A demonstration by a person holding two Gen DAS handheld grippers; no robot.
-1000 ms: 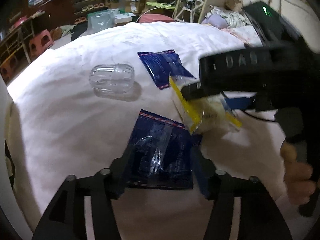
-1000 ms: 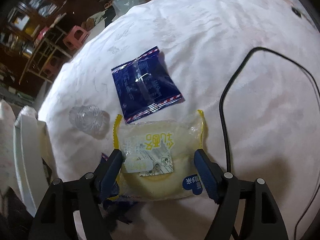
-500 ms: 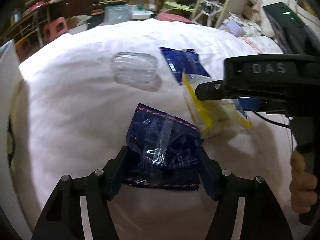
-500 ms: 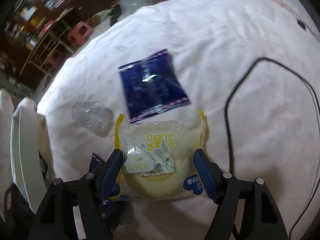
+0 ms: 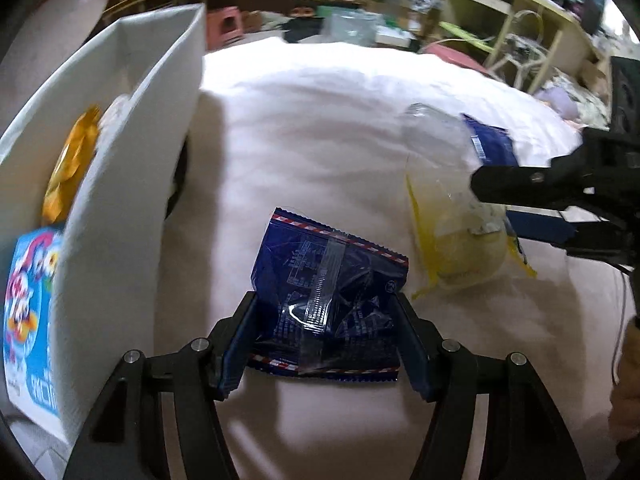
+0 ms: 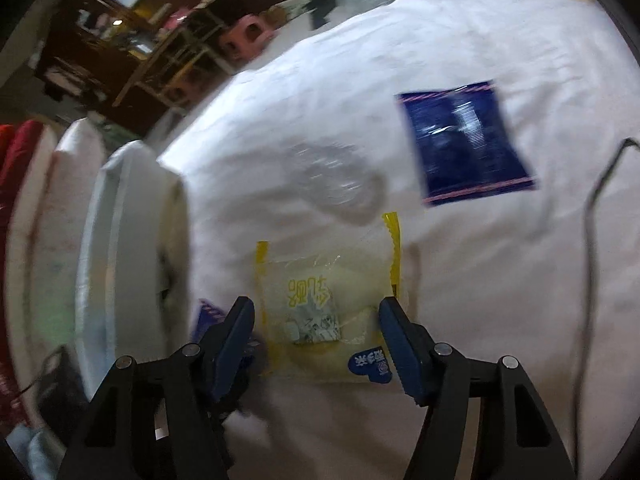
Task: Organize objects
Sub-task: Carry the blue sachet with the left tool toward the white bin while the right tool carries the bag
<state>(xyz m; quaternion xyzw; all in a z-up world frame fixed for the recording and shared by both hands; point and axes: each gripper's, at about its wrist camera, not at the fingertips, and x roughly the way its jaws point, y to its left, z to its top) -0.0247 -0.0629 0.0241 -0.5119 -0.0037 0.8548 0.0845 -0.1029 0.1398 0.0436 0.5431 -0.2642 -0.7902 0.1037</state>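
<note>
My left gripper (image 5: 326, 340) is shut on a dark blue snack packet (image 5: 326, 300) and holds it above the white cloth. My right gripper (image 6: 318, 340) is shut on a yellow-edged clear cake packet (image 6: 326, 304), which also shows in the left wrist view (image 5: 456, 236) beside the right gripper's fingers (image 5: 520, 188). A second blue packet (image 6: 464, 140) lies flat on the cloth further off. A clear plastic cup (image 6: 336, 180) lies on its side between them. A white box (image 5: 132, 152) stands at the left.
The white box holds an orange packet (image 5: 70, 164) and a light blue packet (image 5: 28, 300). A black cable (image 6: 592, 208) runs over the cloth at the right. Shelves, pink stools (image 6: 248, 36) and clutter stand beyond the table's far edge.
Both grippers have swung left with their packets toward the white box, which has come into the left wrist view. The cup and second blue packet now sit further right.
</note>
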